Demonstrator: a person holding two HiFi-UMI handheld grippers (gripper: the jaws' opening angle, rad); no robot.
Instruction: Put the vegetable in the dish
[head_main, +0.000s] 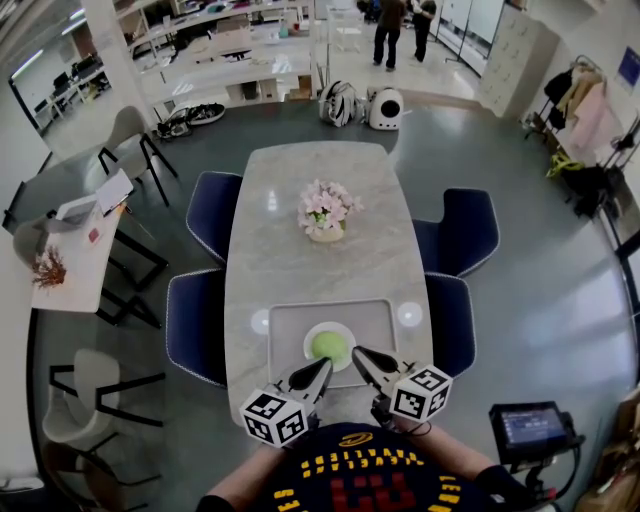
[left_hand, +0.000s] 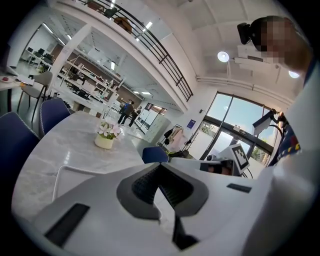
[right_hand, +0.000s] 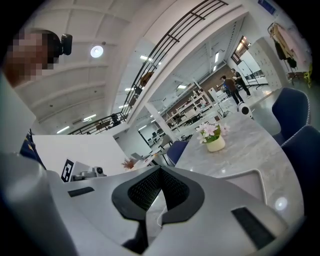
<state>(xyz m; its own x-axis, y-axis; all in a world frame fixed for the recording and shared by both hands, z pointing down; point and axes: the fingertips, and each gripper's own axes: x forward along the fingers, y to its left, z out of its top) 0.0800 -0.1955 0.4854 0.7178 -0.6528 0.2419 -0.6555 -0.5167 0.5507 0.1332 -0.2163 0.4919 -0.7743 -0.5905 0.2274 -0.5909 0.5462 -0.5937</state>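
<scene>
The round green vegetable (head_main: 328, 345) already sat in the shallow white round dish (head_main: 330, 325), which stood on the pale grey rectangular tray (head_main: 288, 328) at the near end of the long marble table (head_main: 300, 170). The left gripper (head_main: 322, 367) and the right gripper (head_main: 358, 352) hovered just beside the dish, each with its fingers pressed together on nothing. To my eye the job looked done; the risk was a careless tip clipping the rim and rolling the vegetable out
</scene>
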